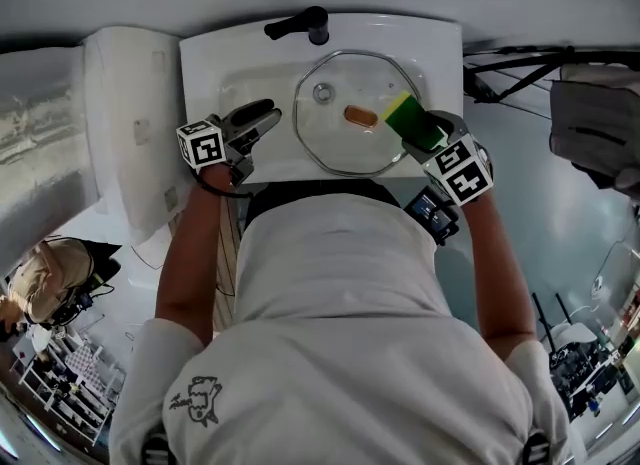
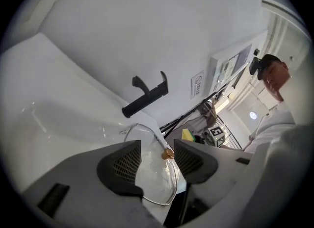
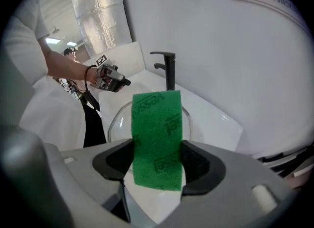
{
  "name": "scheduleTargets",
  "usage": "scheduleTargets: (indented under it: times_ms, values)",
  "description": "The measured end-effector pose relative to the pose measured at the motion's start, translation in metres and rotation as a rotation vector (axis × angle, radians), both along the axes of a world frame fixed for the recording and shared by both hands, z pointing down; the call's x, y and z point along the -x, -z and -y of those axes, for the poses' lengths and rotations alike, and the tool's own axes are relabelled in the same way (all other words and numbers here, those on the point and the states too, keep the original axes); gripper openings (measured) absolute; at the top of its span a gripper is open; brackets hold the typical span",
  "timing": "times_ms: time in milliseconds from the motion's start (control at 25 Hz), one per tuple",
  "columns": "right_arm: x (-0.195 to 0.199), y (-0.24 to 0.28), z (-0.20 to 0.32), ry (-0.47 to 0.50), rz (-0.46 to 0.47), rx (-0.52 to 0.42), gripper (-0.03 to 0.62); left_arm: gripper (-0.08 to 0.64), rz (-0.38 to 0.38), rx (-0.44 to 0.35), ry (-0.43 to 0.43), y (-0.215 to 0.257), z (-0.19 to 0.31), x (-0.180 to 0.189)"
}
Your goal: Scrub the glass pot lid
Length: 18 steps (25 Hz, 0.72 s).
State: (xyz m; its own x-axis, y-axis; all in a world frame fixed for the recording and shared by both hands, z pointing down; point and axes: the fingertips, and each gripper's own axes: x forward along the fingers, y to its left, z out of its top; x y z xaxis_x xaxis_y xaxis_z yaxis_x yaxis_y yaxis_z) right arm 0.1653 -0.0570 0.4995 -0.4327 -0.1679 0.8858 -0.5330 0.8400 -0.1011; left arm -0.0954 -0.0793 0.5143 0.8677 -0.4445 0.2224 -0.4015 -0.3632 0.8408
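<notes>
The glass pot lid [image 1: 335,138] lies in the white sink [image 1: 230,68], its brown knob [image 1: 360,115] near the middle. My right gripper [image 1: 420,133] hangs over the lid's right edge, shut on a green and yellow sponge [image 1: 410,118]. In the right gripper view the sponge [image 3: 157,139] stands upright between the pads of the right gripper [image 3: 157,162], with the lid [image 3: 119,121] below. My left gripper [image 1: 262,120] is open and holds nothing, just left of the lid over the sink's edge. The left gripper view shows the left gripper [image 2: 158,159] with the lid [image 2: 142,130] beyond the gap.
A black faucet [image 1: 300,25] stands at the back rim of the sink, close behind the lid. A white wall rises behind it. A pale panel [image 1: 125,123] stands left of the sink, and a dark rack [image 1: 520,68] sits to the right.
</notes>
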Motion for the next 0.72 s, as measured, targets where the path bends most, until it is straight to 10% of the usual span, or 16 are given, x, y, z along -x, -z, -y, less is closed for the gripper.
scheduleTargets:
  times_ms: [720]
  values:
    - [0.045,0.177,0.047,-0.060,0.396,-0.483,0.295,0.135,0.214,-0.478,0.036,0.202,0.013,-0.053]
